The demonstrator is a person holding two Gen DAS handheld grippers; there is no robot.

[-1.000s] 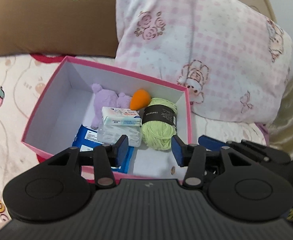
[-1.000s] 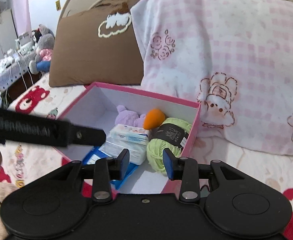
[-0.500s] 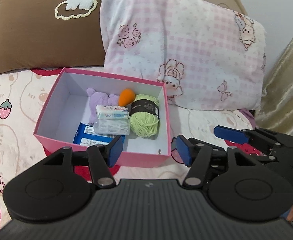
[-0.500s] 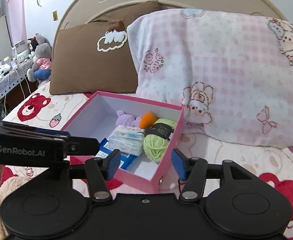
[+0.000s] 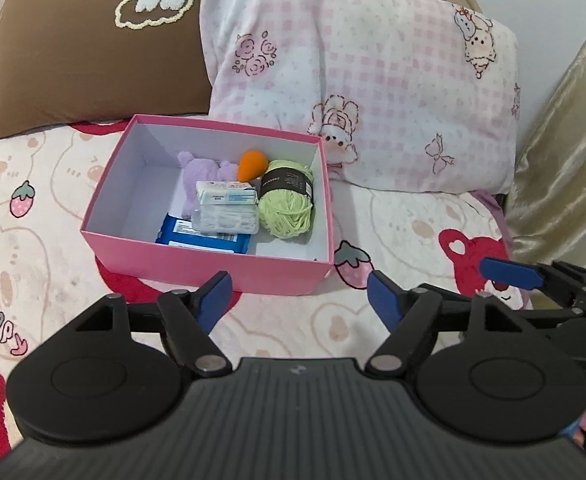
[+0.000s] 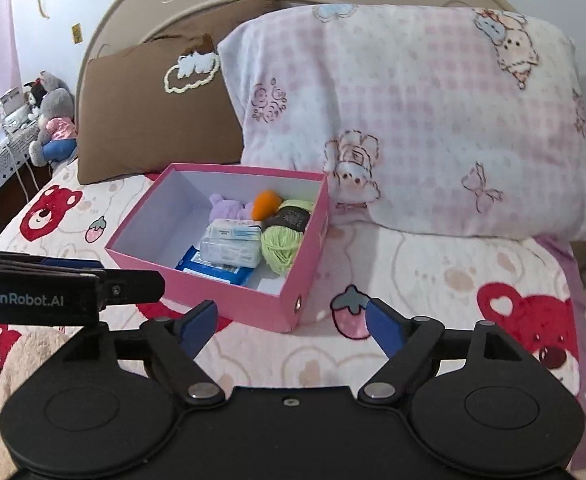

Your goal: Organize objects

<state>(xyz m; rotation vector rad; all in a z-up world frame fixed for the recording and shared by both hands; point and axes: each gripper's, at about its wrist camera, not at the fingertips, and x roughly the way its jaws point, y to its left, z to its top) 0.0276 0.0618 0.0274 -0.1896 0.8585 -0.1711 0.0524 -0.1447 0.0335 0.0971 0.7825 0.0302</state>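
With nothing between their opening fingers, the left gripper (image 5: 298,295) and right gripper (image 6: 291,322) are held near the pink box (image 5: 213,258) on the bed (image 5: 405,224), where yarn (image 5: 287,204), wipes (image 5: 225,210) and a plush (image 5: 201,168) are gathered, apparently packed.

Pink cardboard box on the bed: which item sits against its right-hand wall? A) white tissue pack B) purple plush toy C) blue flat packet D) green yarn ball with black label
D: the green yarn ball with black label lies against the right-hand wall of the pink cardboard box, the other items left of it.
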